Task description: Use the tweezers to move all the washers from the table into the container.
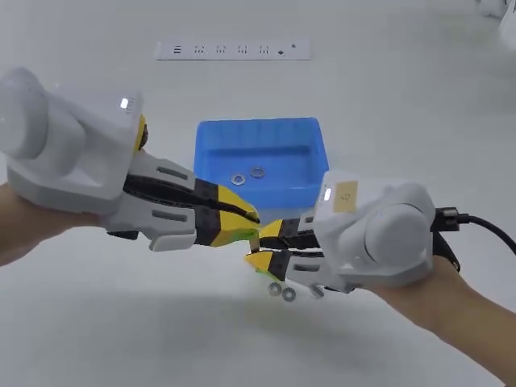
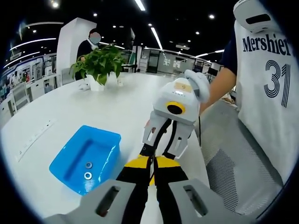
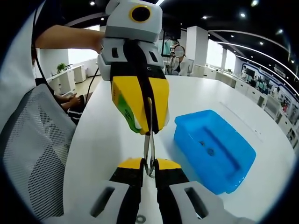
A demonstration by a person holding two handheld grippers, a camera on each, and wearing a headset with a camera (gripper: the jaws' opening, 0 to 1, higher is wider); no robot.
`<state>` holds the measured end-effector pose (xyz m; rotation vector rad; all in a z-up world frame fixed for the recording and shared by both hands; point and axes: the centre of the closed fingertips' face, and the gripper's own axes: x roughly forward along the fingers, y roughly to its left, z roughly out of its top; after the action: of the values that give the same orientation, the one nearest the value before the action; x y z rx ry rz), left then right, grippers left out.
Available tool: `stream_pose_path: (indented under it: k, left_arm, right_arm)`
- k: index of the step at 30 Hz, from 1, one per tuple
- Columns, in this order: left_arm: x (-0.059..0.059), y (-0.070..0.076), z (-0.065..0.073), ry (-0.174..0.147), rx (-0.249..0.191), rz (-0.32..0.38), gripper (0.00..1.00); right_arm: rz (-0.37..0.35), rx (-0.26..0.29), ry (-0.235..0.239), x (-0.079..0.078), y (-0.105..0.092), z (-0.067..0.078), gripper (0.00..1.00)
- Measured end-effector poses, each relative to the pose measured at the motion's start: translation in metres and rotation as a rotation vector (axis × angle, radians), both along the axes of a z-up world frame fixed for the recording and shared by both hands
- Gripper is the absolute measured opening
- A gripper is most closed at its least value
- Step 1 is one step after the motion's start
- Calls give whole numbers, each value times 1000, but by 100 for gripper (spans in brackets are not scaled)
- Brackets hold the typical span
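Blue container (image 1: 208, 153) sits just beyond the meeting fingertips and holds two washers (image 1: 238, 179), side by side on its floor, not touching. In the right gripper view the container (image 3: 219, 179) is off to the right of the fingers, with the same pair inside. In the left gripper view it (image 2: 103, 132) is to the left. Loose washers (image 1: 275, 289) lie on the white table (image 1: 121, 339) just below and on the near side of the right gripper's fingers, at least two close together. One more washer is visible right under that gripper's own jaws in its own view. Tweezers (image 3: 149, 149) span tip to tip between the grippers. The right gripper (image 3: 149, 162) has its jaws pinched narrow on the looped end, and the left gripper (image 3: 149, 130) has its yellow jaws pressed together on the other end. In the head view the left gripper (image 1: 248, 224) comes in from the left, pointing right and slightly down. The right gripper (image 1: 262, 244) comes in from the right, pointing left, with its tips meeting the left's just above the table. A power strip (image 1: 232, 50) lies well beyond the container.
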<state>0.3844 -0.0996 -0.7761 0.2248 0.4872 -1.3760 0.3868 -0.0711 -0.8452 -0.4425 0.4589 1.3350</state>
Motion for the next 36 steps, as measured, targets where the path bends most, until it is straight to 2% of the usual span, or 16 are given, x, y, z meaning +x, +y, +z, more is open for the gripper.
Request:
stream_pose_path:
  k: [6, 11, 19, 29, 36]
  left_arm:
    - [-2, 1, 13, -25, 5, -23, 6]
    - [-3, 0, 27, -59, 9, -35, 6]
    - [1, 1, 47, -107, 11, -41, 6]
    - [16, 2, 67, -164, 6, -34, 6]
    - [32, 2, 71, -186, -2, -25, 6]
  right_arm:
    - [3, 4, -21, -1, 0, 13, 10]
    - [7, 9, -48, 0, 1, 27, 10]
    - [11, 18, -89, 8, 3, 49, 10]
    - [16, 17, -145, 26, 4, 68, 10]
    - [5, 16, -168, 44, 4, 72, 10]
